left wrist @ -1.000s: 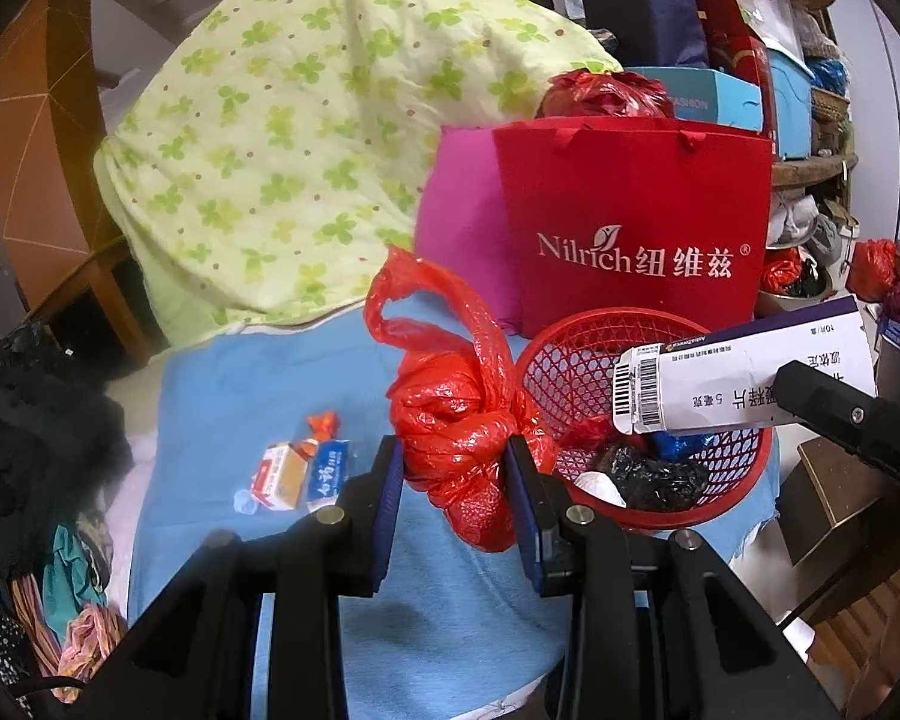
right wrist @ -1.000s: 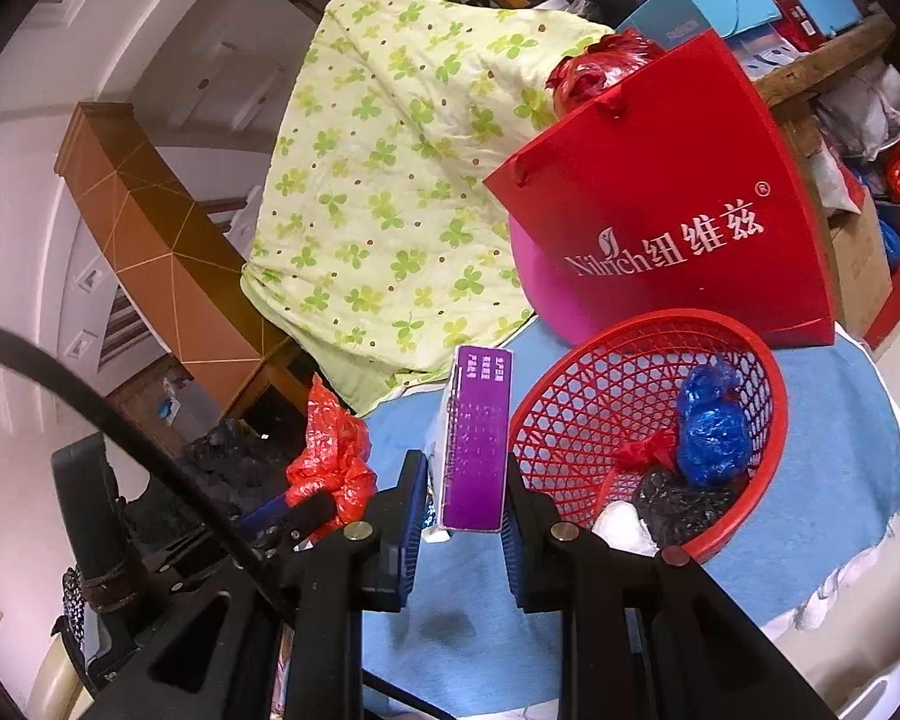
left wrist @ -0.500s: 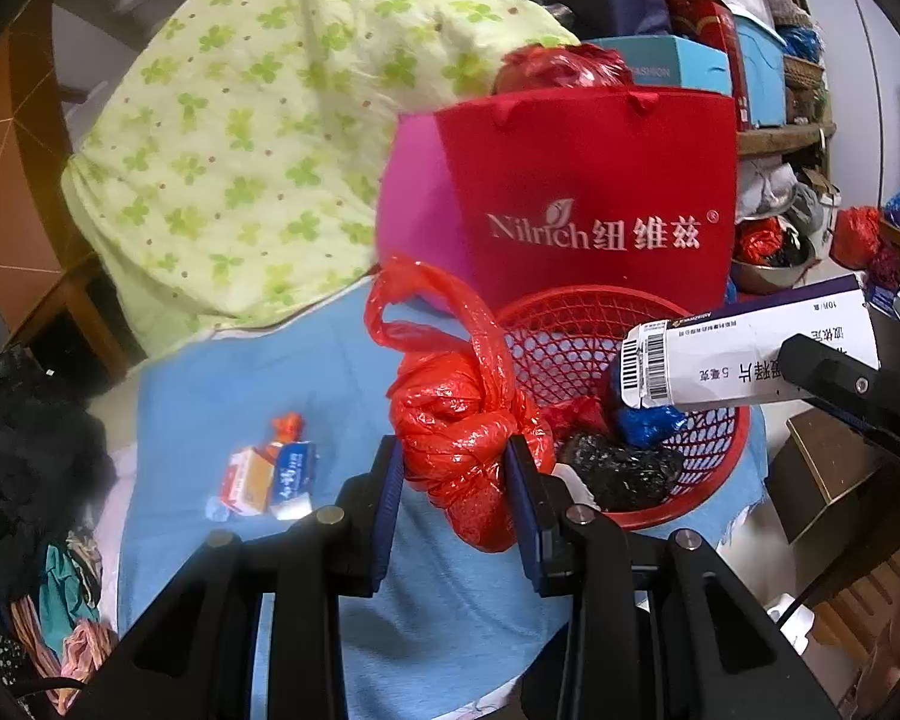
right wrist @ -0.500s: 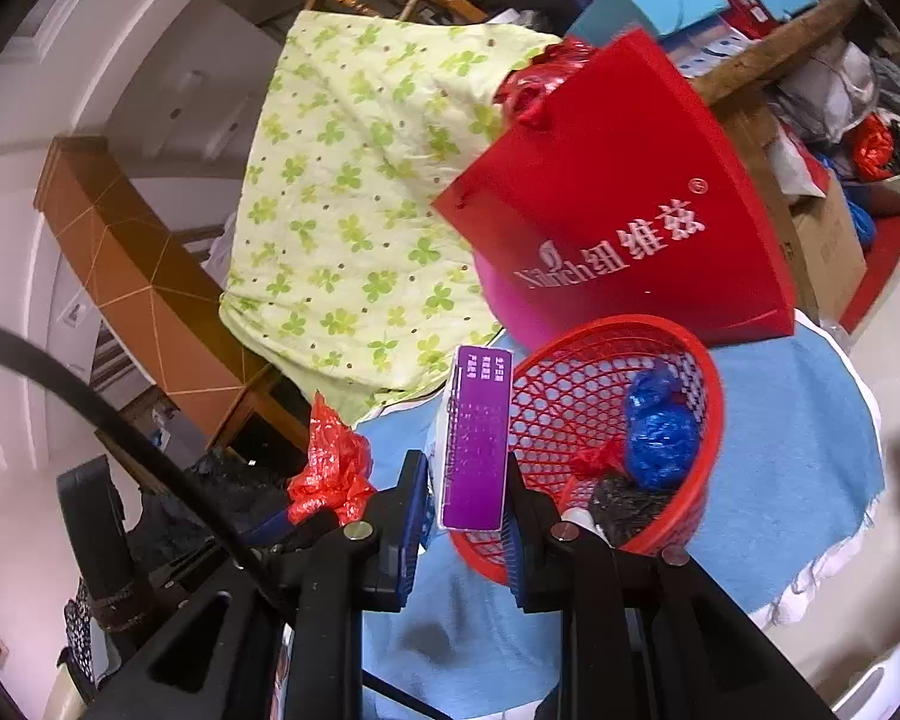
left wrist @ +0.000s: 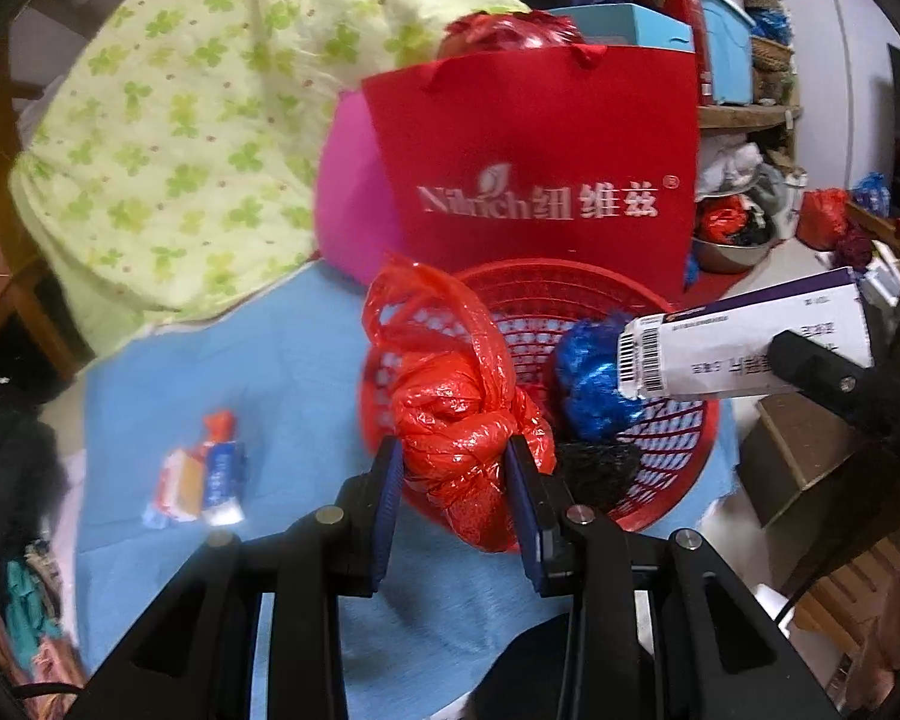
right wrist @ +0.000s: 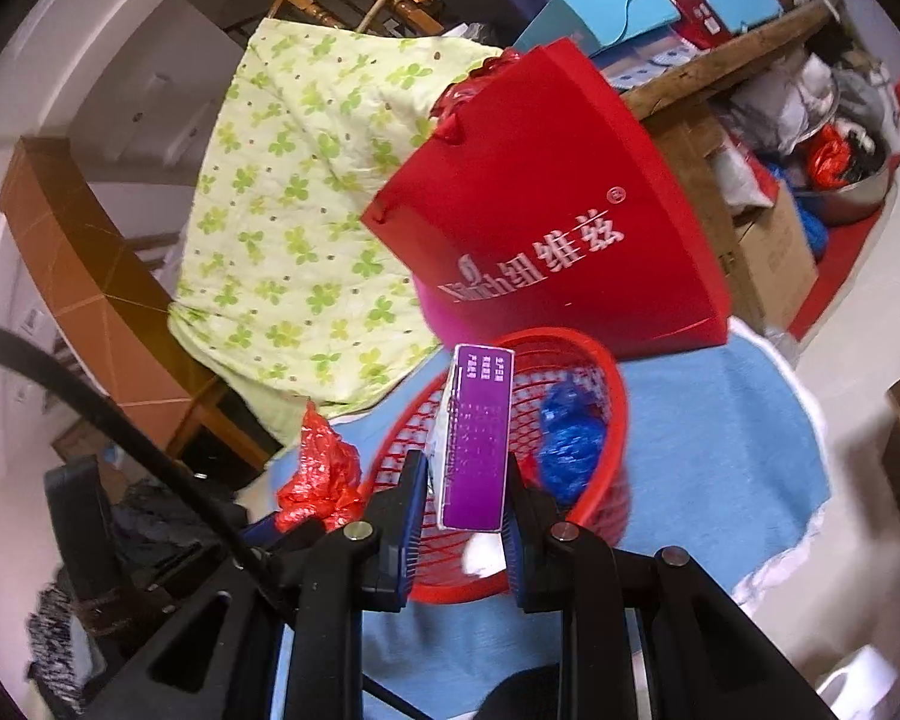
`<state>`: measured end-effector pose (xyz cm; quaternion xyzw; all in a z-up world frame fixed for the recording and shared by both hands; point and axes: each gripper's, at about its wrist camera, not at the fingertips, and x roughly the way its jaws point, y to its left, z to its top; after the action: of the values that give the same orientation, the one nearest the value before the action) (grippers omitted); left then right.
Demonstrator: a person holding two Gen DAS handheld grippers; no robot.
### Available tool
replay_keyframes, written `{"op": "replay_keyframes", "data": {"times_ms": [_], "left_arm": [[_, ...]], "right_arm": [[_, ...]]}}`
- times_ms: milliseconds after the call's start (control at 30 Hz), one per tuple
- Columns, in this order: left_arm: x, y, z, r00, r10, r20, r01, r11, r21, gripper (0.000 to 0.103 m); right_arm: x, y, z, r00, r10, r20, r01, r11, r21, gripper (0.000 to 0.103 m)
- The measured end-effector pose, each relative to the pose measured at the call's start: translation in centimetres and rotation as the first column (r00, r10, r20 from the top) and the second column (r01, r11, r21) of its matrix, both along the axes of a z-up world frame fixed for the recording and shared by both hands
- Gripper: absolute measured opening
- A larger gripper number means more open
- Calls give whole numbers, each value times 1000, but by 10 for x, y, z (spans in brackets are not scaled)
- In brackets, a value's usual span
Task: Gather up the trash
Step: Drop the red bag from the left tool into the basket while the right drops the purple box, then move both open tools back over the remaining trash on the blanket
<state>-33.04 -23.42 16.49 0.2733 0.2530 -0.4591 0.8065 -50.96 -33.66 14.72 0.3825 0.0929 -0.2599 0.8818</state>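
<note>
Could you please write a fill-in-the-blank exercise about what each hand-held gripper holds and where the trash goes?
1. The left hand-held gripper is shut on a crumpled ____ plastic bag.
2. The right hand-held gripper is shut on a ____ and white box.
3. The blue bag lies inside the red ____.

Missing words: red; purple; basket

- The red paper bag [left wrist: 540, 180] standing behind the red basket carries white lettering, "Nilrich" followed by the Chinese characters 纽维兹 and a small ® mark.
- The white and purple box [left wrist: 744, 348] shows a black barcode at its end; its printed Chinese lines are too small to read.
- The small packets [left wrist: 201, 477] on the blue cloth are blurred, unreadable.
</note>
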Motion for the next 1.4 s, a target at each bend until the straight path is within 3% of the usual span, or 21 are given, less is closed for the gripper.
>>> {"op": "replay_keyframes", "data": {"times_ms": [167, 367, 533, 633, 833, 1033, 1400], "left_arm": [[7, -15, -15, 998, -46, -34, 46, 999, 20, 38], [24, -32, -26, 995, -76, -60, 77, 997, 11, 39], [39, -32, -31, 996, -52, -79, 52, 999, 5, 60], [42, -24, -34, 996, -42, -84, 42, 999, 0, 61], [55, 14, -40, 997, -4, -82, 4, 1000, -3, 62], [86, 63, -54, 983, 112, -143, -109, 994, 25, 62], [121, 141, -62, 953, 262, -153, -265, 964, 4, 62]], "right_arm": [[8, -3, -5, 994, -61, -91, 55, 996, -66, 25], [25, -18, -15, 987, -70, -142, 61, 996, -64, 25], [43, -33, -18, 985, -69, -158, 62, 997, -49, 26], [52, -37, -19, 984, -67, -162, 62, 997, -38, 26], [70, -39, -23, 985, -44, -164, 43, 999, -5, 26], [85, -25, -21, 988, -4, -154, 5, 1000, 4, 33], [133, 39, 3, 977, 111, -185, -129, 987, -92, 35]]}}
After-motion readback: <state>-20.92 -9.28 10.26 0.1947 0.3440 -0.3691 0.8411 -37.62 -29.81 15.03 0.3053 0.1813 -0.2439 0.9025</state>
